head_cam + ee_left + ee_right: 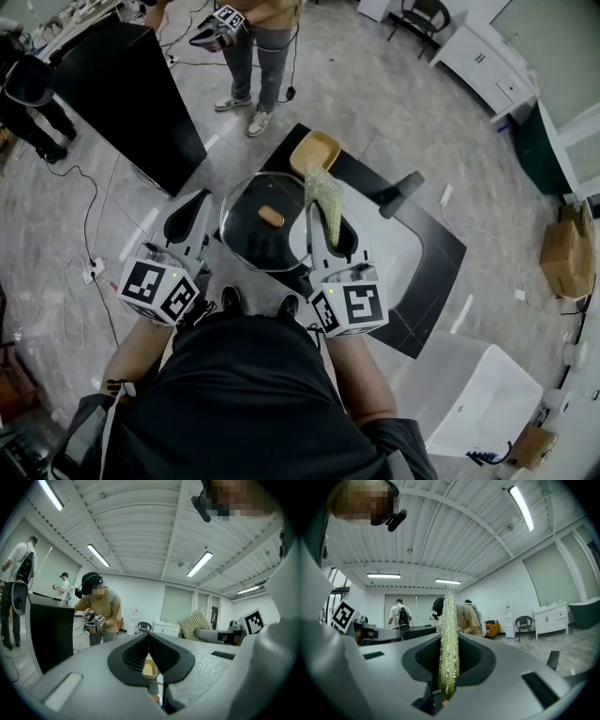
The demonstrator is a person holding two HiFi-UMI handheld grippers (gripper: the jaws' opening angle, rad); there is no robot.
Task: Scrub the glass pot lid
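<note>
The round glass pot lid (255, 246) with a brown knob (271, 217) is held up in front of me, above the black tabletop. My left gripper (208, 210) is shut on the lid's left rim. In the left gripper view the left gripper (149, 635) has its jaws together, and the lid (163, 689) shows as a thin edge below them. My right gripper (323, 214) is shut on a yellow-green scrubbing sponge (324, 192) that stands over the lid's right rim. In the right gripper view the sponge (449, 616) rises edge-on from the right gripper (449, 641).
A wooden tray (314, 152) lies on the black tabletop (422, 253) behind the lid. A tall black panel (131, 94) stands to the left. A person (258, 42) with grippers stands beyond. A white bin (469, 394) and a cardboard box (565, 248) are at the right.
</note>
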